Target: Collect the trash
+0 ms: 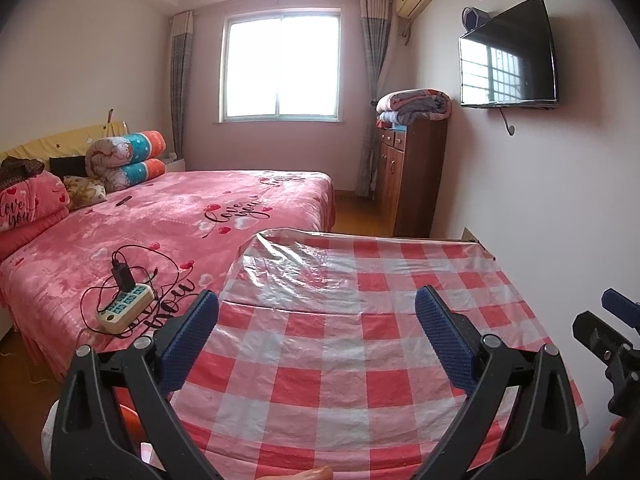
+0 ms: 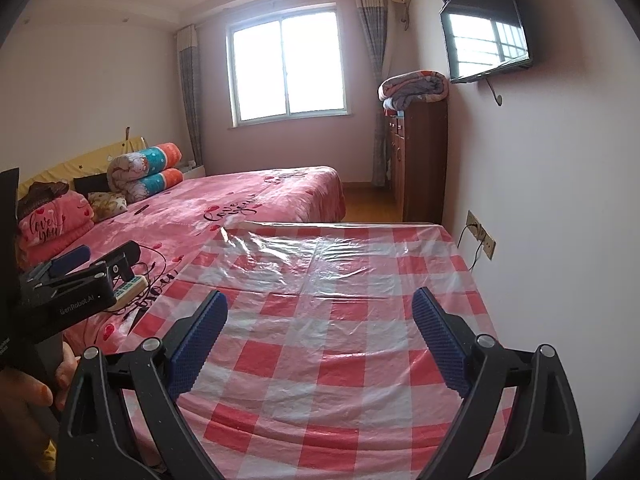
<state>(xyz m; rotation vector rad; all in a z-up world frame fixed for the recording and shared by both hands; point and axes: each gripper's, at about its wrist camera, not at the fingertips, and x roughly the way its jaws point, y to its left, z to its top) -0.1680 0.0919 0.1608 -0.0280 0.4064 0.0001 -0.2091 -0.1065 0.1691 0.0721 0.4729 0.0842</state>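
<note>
My left gripper (image 1: 316, 300) hangs open over a table covered in a red-and-white checked plastic cloth (image 1: 340, 360), with nothing between its blue pads. My right gripper (image 2: 320, 300) is open too, over the same cloth (image 2: 328, 360), closer to the wall. Each shows in the other's view: the right gripper (image 1: 612, 320) at the right edge, the left gripper (image 2: 80, 276) at the left edge with a hand below it. No trash shows on the cloth in either view. An orange object (image 1: 128, 416) peeks out low beside the table, mostly hidden.
A bed with a pink cover (image 1: 180, 220) runs along the table's left side. On it lie a power strip (image 1: 124, 312) with a charger and cables, a pen (image 1: 124, 200) and rolled quilts. A wooden cabinet (image 1: 412, 180), a television (image 1: 508, 52) and a socket (image 2: 480, 236) line the right wall.
</note>
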